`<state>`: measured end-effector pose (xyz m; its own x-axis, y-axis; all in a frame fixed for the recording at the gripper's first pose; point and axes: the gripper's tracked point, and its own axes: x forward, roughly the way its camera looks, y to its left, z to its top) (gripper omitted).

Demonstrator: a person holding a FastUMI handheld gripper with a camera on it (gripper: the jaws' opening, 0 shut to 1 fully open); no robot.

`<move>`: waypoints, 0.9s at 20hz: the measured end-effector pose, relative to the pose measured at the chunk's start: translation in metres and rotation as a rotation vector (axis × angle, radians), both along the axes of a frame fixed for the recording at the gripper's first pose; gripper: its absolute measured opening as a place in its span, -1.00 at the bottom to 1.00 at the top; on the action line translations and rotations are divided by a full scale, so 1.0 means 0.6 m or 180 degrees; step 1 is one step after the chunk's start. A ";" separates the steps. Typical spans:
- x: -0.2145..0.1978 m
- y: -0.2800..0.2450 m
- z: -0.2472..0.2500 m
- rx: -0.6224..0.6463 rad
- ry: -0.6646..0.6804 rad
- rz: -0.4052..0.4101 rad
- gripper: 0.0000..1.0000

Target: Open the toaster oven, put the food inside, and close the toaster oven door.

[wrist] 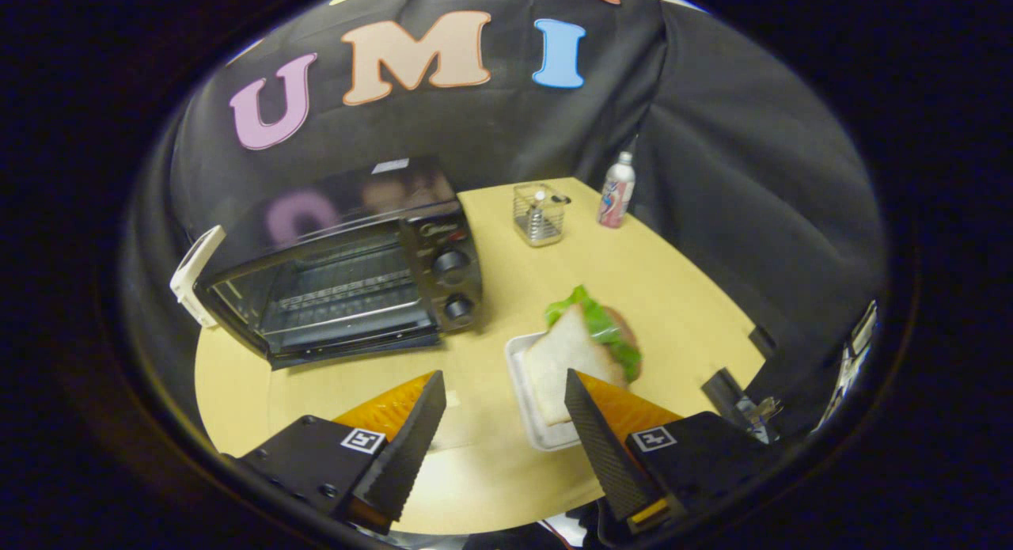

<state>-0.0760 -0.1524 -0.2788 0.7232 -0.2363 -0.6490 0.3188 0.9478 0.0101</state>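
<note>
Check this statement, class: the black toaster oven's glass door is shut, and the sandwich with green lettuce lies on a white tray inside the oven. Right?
Not quite. The gripper view shows the sandwich with green lettuce on its white tray on the wooden table, beside the black toaster oven, just ahead of the open claw. The door is shut.

Black glass-fronted toaster oven [348, 285] stands on the table with its door closed; triangular white-bread sandwich with green lettuce [582, 348] lies on a white rectangular tray [524, 392] to its right

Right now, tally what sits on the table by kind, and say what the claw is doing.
Toaster oven: 1
Sandwich: 1
White tray: 1
Wire holder: 1
Bottle: 1
Total: 5
Claw: 1, open, holding nothing, sandwich just ahead of its fingers.
</note>
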 end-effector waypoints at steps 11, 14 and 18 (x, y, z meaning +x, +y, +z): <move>0.007 -0.103 -0.081 0.0476 0.0132 0.0342 0.73; 0.006 -0.111 -0.113 0.0524 0.0239 0.0441 0.44; 0.024 -0.087 -0.123 0.0816 0.0161 0.0673 0.05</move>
<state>-0.0618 -0.2049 -0.3527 0.7041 0.0912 -0.7042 0.1215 0.9616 0.2460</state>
